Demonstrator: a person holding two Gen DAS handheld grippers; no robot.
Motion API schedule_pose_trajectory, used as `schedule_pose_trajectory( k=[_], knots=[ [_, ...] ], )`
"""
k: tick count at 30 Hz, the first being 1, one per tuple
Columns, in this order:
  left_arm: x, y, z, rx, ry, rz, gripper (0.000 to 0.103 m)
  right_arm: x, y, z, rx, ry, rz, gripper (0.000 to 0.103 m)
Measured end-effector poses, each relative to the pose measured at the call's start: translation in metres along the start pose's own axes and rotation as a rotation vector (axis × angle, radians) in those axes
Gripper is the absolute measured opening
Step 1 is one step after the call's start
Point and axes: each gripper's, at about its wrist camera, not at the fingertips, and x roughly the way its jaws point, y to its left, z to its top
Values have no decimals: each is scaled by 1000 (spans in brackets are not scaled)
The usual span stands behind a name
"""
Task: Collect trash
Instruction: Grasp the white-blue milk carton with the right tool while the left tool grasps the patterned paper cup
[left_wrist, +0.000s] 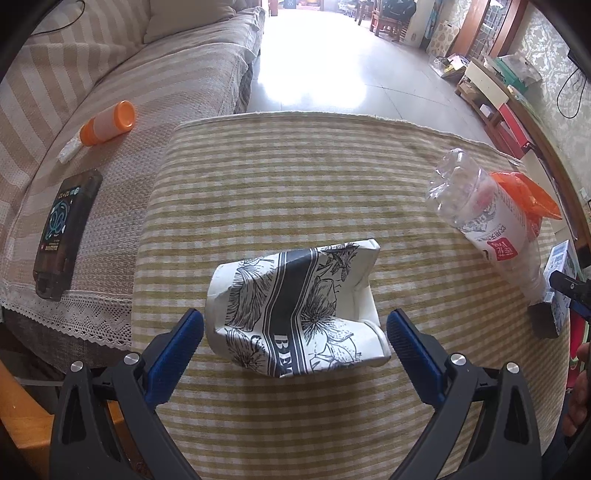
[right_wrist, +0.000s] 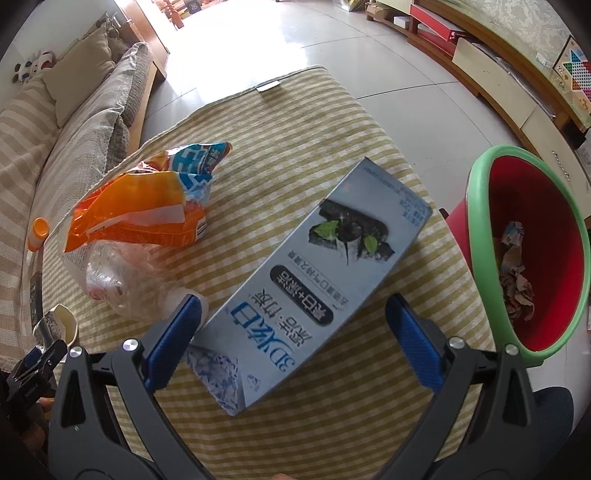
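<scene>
both claws gape wide, left claw (left_wrist: 295, 328) straddling the crushed cup (left_wrist: 295, 310), right claw (right_wrist: 293, 325) over the box (right_wrist: 314, 280).

A crumpled matt paper cup (left_wrist: 295, 306) lies on woven checked cloth (left_wrist: 295, 177), near a clear glossy plastic bottle (left_wrist: 476, 210) and a smooth cardboard box (right_wrist: 314, 280).

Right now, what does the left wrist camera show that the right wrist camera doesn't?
Only the left view shows the open left gripper straddling the crushed paper cup up close, and a phone face-up on the sofa. Only the right view shows the open right gripper, the toothpaste box and the red bin. Both show the striped cloth, plastic bottle and orange wrapper.
</scene>
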Motion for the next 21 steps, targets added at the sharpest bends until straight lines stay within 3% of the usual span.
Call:
schedule_pose_trajectory(
  k=[3, 7, 17, 21],
  knots=[
    [3, -4, 0, 10, 5, -6, 95, 6, 5, 1, -26, 1, -36, 97],
    [4, -8, 0, 18, 2, 0, 83, 5, 10, 0, -62, -6, -50, 87],
    [-9, -13, -8, 27, -30, -19, 82, -5, 8, -9, -100, 8, -9, 60],
    [-19, -10, -17, 15, -47, -23, 81, -12, 5, -17, -119, 13, 2, 57]
  ],
)
